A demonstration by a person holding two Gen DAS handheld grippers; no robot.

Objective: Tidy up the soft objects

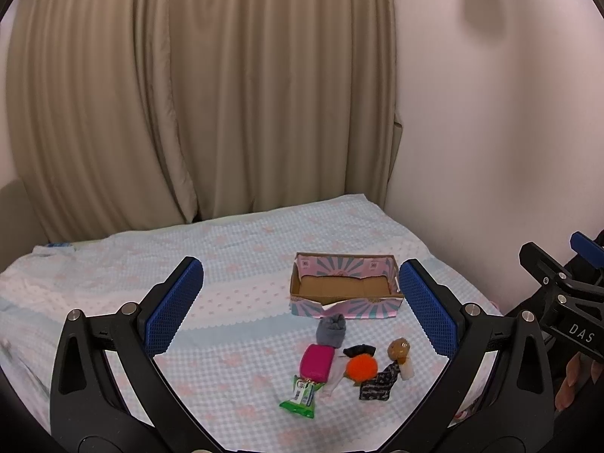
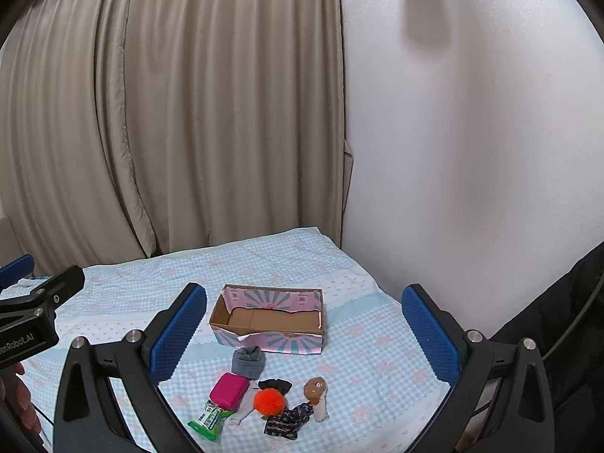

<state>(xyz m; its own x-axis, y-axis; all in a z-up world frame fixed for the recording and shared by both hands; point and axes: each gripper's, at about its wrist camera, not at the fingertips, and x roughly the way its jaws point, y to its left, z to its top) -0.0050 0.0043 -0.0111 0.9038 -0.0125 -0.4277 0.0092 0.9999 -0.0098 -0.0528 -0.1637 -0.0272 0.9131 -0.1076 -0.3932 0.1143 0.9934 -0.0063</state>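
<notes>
An open pink and teal cardboard box (image 1: 344, 304) (image 2: 270, 341) stands empty on the bed. In front of it lie a grey rolled sock (image 1: 331, 330) (image 2: 248, 359), a magenta pouch (image 1: 317, 363) (image 2: 229, 389), a green packet (image 1: 301, 400) (image 2: 208, 419), an orange pom-pom (image 1: 361, 367) (image 2: 268, 401), a black piece (image 1: 360, 350) (image 2: 275, 385), a dark patterned cloth (image 1: 379, 383) (image 2: 287, 419) and a small brown doll (image 1: 400, 355) (image 2: 316, 394). My left gripper (image 1: 300, 305) is open and empty above the bed. My right gripper (image 2: 304, 332) is open and empty, also held back from the items.
The bed has a light blue checked cover (image 1: 234, 253) (image 2: 377, 343). Beige curtains (image 1: 188, 94) (image 2: 170, 113) hang behind it and a white wall (image 2: 472, 151) stands on the right. The right gripper shows at the right edge of the left wrist view (image 1: 562, 294).
</notes>
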